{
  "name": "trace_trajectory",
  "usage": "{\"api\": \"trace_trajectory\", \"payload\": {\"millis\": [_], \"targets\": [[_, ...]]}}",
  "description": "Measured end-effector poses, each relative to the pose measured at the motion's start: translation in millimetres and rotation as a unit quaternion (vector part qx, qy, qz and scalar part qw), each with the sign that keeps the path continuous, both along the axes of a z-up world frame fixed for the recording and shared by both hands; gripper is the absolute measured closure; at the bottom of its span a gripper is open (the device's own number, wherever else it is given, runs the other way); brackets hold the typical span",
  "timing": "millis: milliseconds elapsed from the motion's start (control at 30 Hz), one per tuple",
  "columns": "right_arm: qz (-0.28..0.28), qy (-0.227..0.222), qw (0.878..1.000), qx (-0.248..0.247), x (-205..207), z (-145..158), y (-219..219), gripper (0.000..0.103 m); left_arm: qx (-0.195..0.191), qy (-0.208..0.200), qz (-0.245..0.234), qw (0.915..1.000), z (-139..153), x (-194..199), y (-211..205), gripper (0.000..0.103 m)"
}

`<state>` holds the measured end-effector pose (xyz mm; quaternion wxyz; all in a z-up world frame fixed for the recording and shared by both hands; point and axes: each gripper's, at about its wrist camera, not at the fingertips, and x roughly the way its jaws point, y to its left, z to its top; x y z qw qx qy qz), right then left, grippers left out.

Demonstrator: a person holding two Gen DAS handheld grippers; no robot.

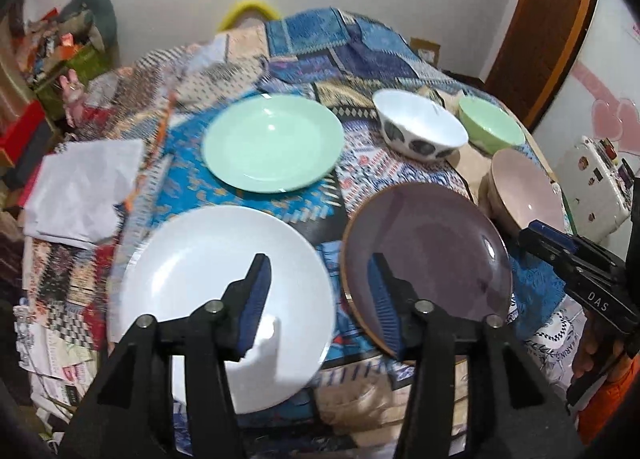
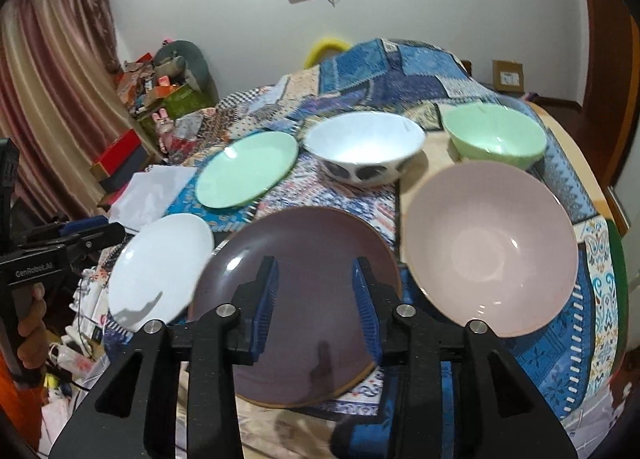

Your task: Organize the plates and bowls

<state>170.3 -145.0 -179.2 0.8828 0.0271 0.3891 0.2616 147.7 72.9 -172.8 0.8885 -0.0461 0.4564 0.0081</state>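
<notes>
On the patchwork cloth lie a white plate (image 1: 208, 279) (image 2: 160, 271), a dark purple plate (image 1: 432, 263) (image 2: 304, 243) and a mint green plate (image 1: 272, 143) (image 2: 248, 169). Behind and to the right stand a white patterned bowl (image 1: 420, 131) (image 2: 364, 151), a green bowl (image 1: 492, 129) (image 2: 496, 137) and a pink bowl (image 1: 524, 191) (image 2: 492, 247). My left gripper (image 1: 320, 263) (image 2: 108, 233) hovers open over the gap between the white and purple plates, holding nothing. My right gripper (image 2: 315, 265) (image 1: 536, 235) hangs open above the purple plate, nothing between its pads.
A crumpled white sheet (image 1: 84, 191) lies left of the plates. Cluttered boxes and toys (image 1: 60, 59) fill the far left corner. A brown door (image 1: 552, 39) and a white case (image 1: 596, 187) are to the right. The cloth-covered table (image 1: 320, 51) humps up at the back.
</notes>
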Motion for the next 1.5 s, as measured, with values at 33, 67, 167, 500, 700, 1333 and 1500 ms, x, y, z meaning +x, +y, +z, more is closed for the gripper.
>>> {"api": "trace_trajectory", "payload": {"millis": [33, 67, 167, 500, 700, 1333, 1500], "targets": [[0.005, -0.005, 1.000, 0.000, -1.4, 3.0, 3.8, 0.063, 0.006, -0.007, 0.004, 1.0000, 4.6, -4.1, 2.5, 0.045], [0.008, -0.008, 1.000, 0.000, -2.4, 4.7, 6.6, 0.061, 0.012, -0.014, 0.007, 0.9998, 9.6, -9.0, 6.1, 0.042], [0.023, -0.020, 1.000, 0.000, -5.9, 11.3, 18.5, 0.057, 0.027, -0.027, 0.018, 0.9991, 22.5, -23.8, 18.2, 0.042], [0.073, -0.035, 0.997, -0.012, -7.7, 12.7, 64.6, 0.049, 0.052, -0.037, 0.065, 0.9958, 30.7, -61.2, 61.5, 0.030], [0.103, -0.018, 0.994, -0.026, 1.1, -0.5, 93.3, 0.049, 0.038, -0.019, 0.096, 0.9945, 12.4, -70.3, 88.8, 0.028], [0.191, 0.036, 0.976, -0.092, 39.6, -46.7, 163.1, 0.060, -0.032, 0.057, 0.125, 0.9900, -70.0, -56.5, 139.0, 0.039], [0.216, 0.063, 0.968, -0.110, 48.9, -57.4, 175.5, 0.072, -0.051, 0.066, 0.126, 0.9885, -79.1, -56.0, 145.8, 0.054]]}}
